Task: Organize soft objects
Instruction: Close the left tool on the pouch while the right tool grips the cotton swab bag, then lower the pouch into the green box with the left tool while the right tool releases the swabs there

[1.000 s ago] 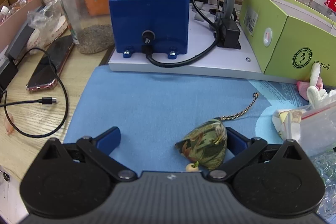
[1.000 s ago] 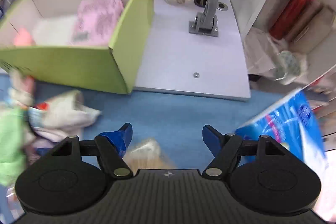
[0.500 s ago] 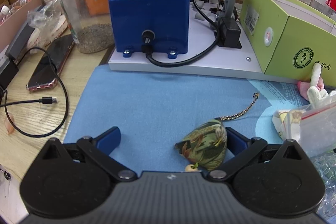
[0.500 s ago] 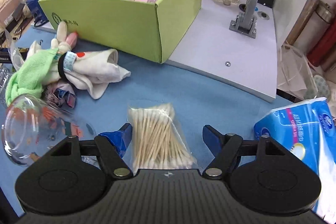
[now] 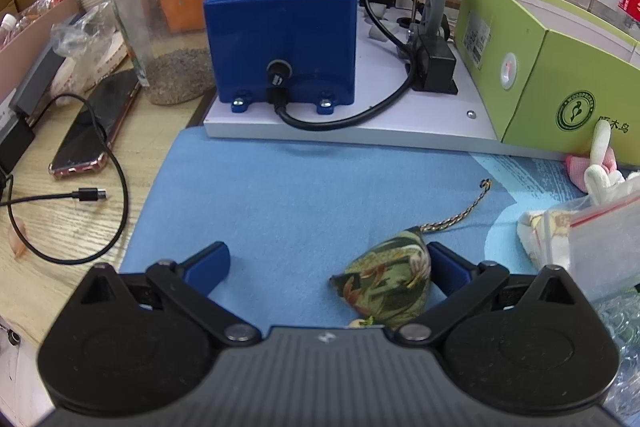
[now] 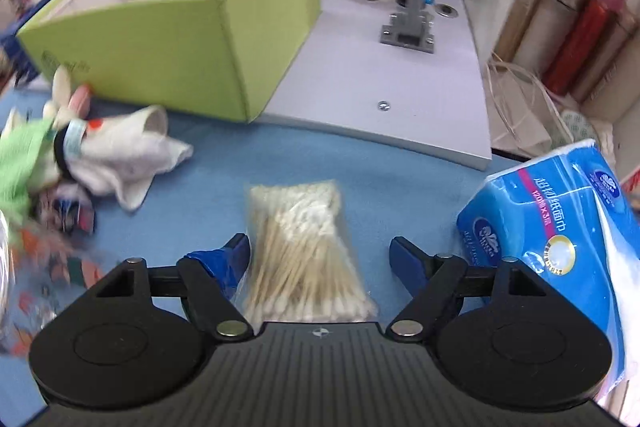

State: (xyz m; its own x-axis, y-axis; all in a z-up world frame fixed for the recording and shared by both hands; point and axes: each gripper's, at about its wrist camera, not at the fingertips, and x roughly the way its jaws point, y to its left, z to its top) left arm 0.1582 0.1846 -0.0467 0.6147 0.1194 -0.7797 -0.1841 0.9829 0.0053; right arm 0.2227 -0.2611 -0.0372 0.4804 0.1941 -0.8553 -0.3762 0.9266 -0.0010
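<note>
Right claw (image 6: 320, 255) hangs over the bag of cotton swabs (image 6: 306, 251), which lies flat on the blue mat (image 6: 360, 183) at near centre; jaws wide and opening further, the bag between them, left blade at the film's edge, no squeeze visible. Judged handling: very light, slick clear film, loose sticks inside that will shift and bow; best taken across the middle of the bundle, where the sticks are thickest, not by the empty film at the ends. Left claw (image 5: 324, 261) is also spread wide, holding nothing; the patterned sachet (image 5: 386, 285) sits on the mat just inside its right blade, touching or nearly so, cannot tell which. Sachet looks like a small stuffed cloth pouch, soft and compressible, with a braided cord (image 5: 460, 213) trailing to the far right; take it by the body, since the cord would let it swing. Green box (image 6: 180, 39), far left in the right view, is open-topped with something pink inside; likely the drop-off. Count: one swab bag, one sachet, one green box, one blue tissue pack (image 6: 548, 239) at right (light, squashy, too broad for an easy pinch), one heap of cloth items (image 6: 92, 151) at left including a plush rabbit (image 6: 64, 99) and a green cloth, pieces too tangled to count. One zip bag (image 5: 600, 235) at the right edge of the left view. Off the mat on the bench (image 5: 72, 227): one phone (image 5: 94, 131), one cable.
</note>
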